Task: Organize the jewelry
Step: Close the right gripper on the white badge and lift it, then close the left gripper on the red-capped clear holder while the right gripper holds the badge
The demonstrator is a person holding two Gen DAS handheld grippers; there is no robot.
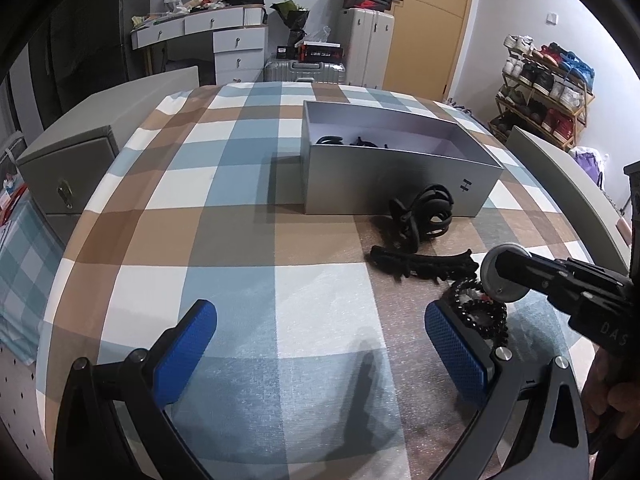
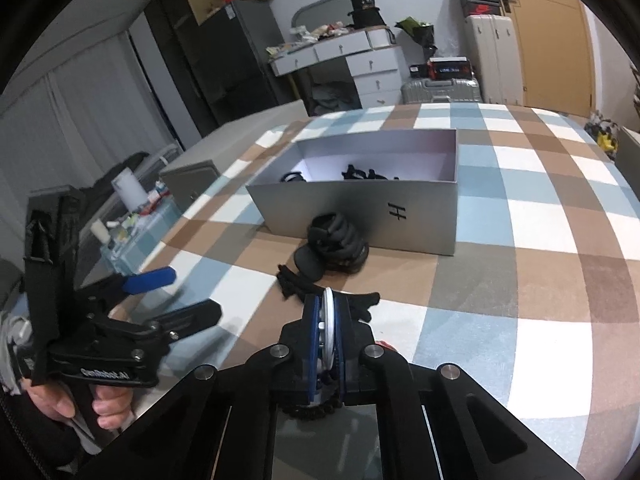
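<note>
An open grey box (image 1: pixel 392 184) (image 2: pixel 360 216) stands on the checked tablecloth with a few black hair pieces inside. In front of it lie a black claw clip (image 1: pixel 424 216) (image 2: pixel 336 244) and a long black clip (image 1: pixel 424 264) (image 2: pixel 296 284). My right gripper (image 2: pixel 328 320) is shut on a grey ring-shaped bangle (image 1: pixel 500 280) (image 2: pixel 329 328), held just above the cloth. A black bead bracelet (image 1: pixel 484 316) (image 2: pixel 312 412) lies beneath it. My left gripper (image 1: pixel 320 332) is open and empty, its right finger beside the bead bracelet.
A grey metal case (image 1: pixel 68 168) stands left of the table. A white panel (image 1: pixel 560 176) edges the right side. A dresser (image 1: pixel 216 36), suitcases (image 1: pixel 304 70) and a shoe rack (image 1: pixel 548 84) stand behind.
</note>
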